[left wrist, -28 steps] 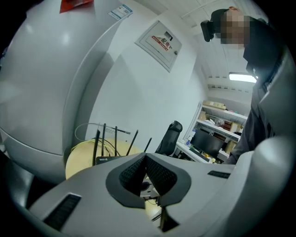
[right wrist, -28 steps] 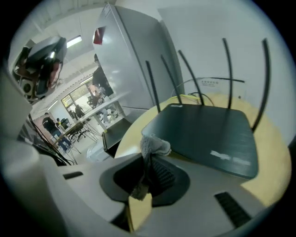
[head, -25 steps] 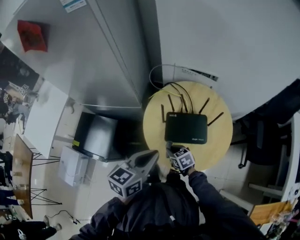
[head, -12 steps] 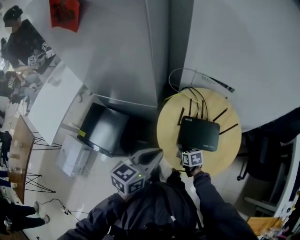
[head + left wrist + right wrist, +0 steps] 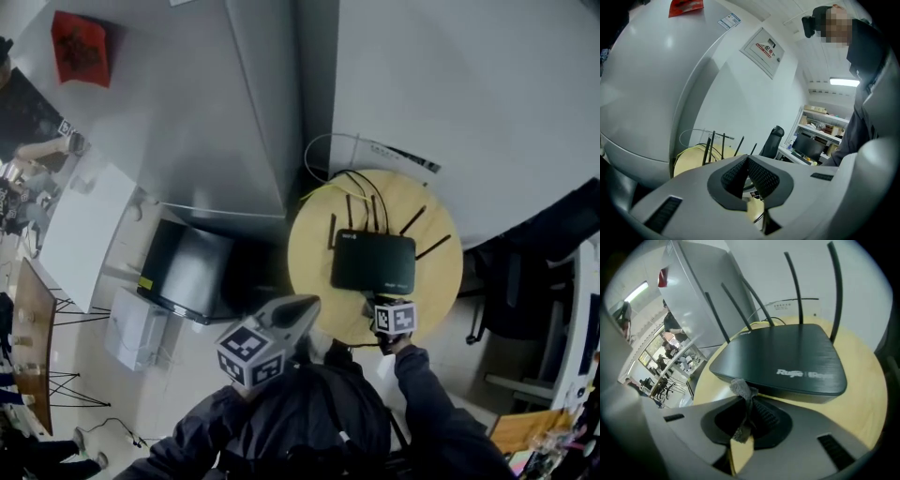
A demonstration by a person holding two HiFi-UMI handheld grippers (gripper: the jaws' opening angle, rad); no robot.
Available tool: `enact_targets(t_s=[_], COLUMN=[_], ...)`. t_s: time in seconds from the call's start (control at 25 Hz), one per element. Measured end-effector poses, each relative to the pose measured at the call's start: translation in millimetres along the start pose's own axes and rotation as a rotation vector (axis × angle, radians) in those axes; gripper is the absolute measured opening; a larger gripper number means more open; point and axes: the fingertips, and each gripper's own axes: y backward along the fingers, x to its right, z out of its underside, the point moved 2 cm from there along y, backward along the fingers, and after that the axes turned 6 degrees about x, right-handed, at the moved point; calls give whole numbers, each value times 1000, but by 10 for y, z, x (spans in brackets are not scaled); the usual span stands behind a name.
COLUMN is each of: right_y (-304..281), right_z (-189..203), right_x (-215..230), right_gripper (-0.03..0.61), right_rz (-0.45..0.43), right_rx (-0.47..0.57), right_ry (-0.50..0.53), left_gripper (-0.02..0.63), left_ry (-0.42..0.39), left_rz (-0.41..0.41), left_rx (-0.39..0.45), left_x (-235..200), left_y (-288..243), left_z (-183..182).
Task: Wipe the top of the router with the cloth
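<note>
Head view: black router (image 5: 372, 262) sat on the round wooden table (image 5: 314, 246); right gripper (image 5: 373, 304) at its near edge, left gripper (image 5: 309, 307) off the table's rim.
Left gripper view: left gripper (image 5: 746, 162) jaws pressed together, nothing between.
Right gripper view: right gripper (image 5: 749, 405) jaws clamped a grey cloth (image 5: 742, 389), just beside the router (image 5: 787, 355) front edge.

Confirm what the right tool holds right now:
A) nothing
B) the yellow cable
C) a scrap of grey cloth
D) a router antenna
C: the right gripper view shows the right tool shut on the grey cloth, which pokes out of its jaws just short of the front edge of the router.
</note>
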Motion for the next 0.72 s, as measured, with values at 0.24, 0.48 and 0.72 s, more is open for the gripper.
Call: enact_targets(t_s=[0.24,0.48,0.72], right_y=[236,435,447], right_z=[83,171,197], right_x=[488,925,1007], right_gripper=[69,69,69], right_rz=[68,131,145], right_rx=[11,21,29], right_ry=[-50,-113,-157], left_gripper=[-8,-6,-6], left_ry=[-5,-6,-5], left_rz=[32,41,37], left_rx=[-15,-20,-15], left_x=[70,87,72], left_y=[-153,-232,-253], left_z=[7,6,-19])
